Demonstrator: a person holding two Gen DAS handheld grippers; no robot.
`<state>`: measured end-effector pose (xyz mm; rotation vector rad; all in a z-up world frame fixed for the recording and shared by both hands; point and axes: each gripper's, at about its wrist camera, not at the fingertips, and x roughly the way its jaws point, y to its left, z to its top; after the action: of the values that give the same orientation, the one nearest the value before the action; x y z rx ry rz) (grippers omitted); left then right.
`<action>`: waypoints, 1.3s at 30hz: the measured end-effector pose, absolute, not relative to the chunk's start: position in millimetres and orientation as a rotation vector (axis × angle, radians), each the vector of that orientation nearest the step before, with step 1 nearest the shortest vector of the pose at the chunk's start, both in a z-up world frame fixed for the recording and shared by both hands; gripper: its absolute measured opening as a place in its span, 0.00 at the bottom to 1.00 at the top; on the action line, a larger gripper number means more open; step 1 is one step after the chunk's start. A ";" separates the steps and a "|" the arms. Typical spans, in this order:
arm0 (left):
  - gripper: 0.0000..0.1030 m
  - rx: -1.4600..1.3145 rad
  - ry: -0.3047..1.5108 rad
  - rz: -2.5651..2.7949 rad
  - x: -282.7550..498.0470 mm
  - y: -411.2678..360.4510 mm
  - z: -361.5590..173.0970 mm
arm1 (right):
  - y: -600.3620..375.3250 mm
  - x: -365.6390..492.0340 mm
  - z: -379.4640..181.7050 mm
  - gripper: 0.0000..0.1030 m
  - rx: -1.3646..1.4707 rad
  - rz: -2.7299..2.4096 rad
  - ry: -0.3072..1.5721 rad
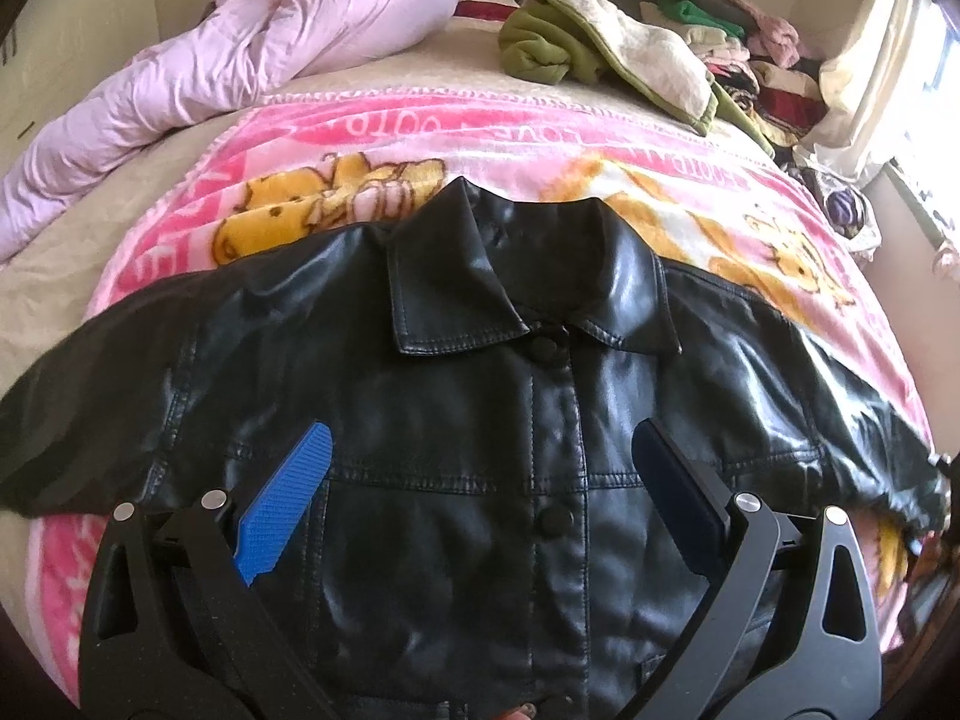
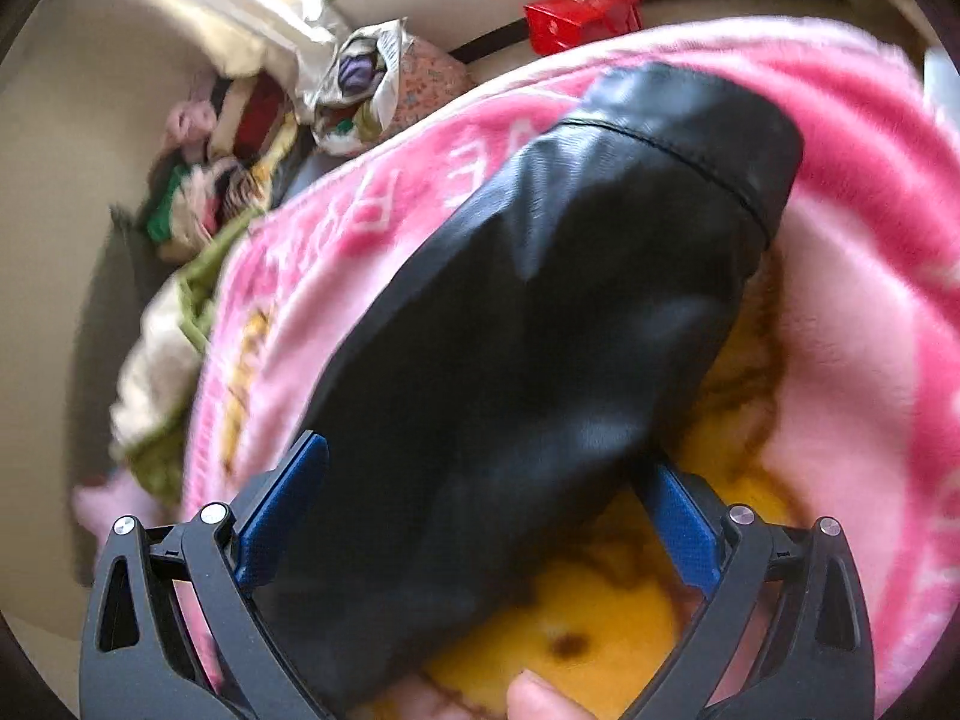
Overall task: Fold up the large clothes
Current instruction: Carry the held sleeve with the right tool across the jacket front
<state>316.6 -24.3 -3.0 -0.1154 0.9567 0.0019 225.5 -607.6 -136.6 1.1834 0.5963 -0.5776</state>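
Pink fleece covers most of the bed: one cartoon-print blanket (image 1: pixel 630 138) spread flat, and on it one black leather-look jacket (image 1: pixel 456 396), front up, collar toward 12 o'clock, buttoned down the placket. Both sleeves reach out sideways, one toward 9 o'clock, the other toward 3 o'clock. By my reading the fold has hardly begun: the body lies smoothed and open, no panel turned over, both sleeves yet to be brought in, and the hem still to be doubled up.

Counting downward in size: one blanket, one jacket, one lilac quilt (image 1: pixel 228 54) bunched at 10 o'clock, one heap of mixed clothes (image 1: pixel 744 54) at 1 to 2 o'clock, one olive-and-cream garment (image 1: pixel 606 54) near 12 o'clock, one red box (image 2: pixel 582 15) on the floor in the right wrist view, and two buttons visible on the placket.

The left gripper (image 1: pixel 480 480) hangs over the jacket chest with its blue pads spread wide, grasping nothing. The right gripper (image 2: pixel 483 486) has the sleeve (image 2: pixel 576 276) running between its parted fingers, cuff pointing to 1 o'clock. The frame is blurred, and I cannot tell whether the pads press the sleeve or merely straddle it.
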 end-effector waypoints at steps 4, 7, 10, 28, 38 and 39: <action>0.91 -0.100 0.957 -0.015 317.0 -24.7 -0.9 | -613.4 227.1 -136.7 0.52 1.184 -0.594 0.547; 0.91 -0.123 0.953 -0.030 317.3 -21.0 1.7 | -609.7 237.4 -125.9 0.22 1.089 -0.620 0.554; 0.91 -0.125 0.946 -0.045 316.7 -18.6 4.2 | -599.3 245.9 -101.9 0.13 0.978 -0.596 0.525; 0.91 -0.233 0.922 -0.123 299.0 27.6 27.0 | -442.3 278.2 49.1 0.09 0.531 -0.029 0.279; 0.91 -0.385 0.891 -0.155 283.7 81.4 31.4 | -334.3 290.8 55.8 0.09 0.400 0.223 0.338; 0.91 -0.405 0.887 -0.158 282.8 86.3 30.3 | -320.1 291.6 54.6 0.09 0.372 0.254 0.351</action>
<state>282.8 86.3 30.3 -0.4054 0.8868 -0.1575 291.6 -320.1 54.6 0.3723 0.3507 0.2541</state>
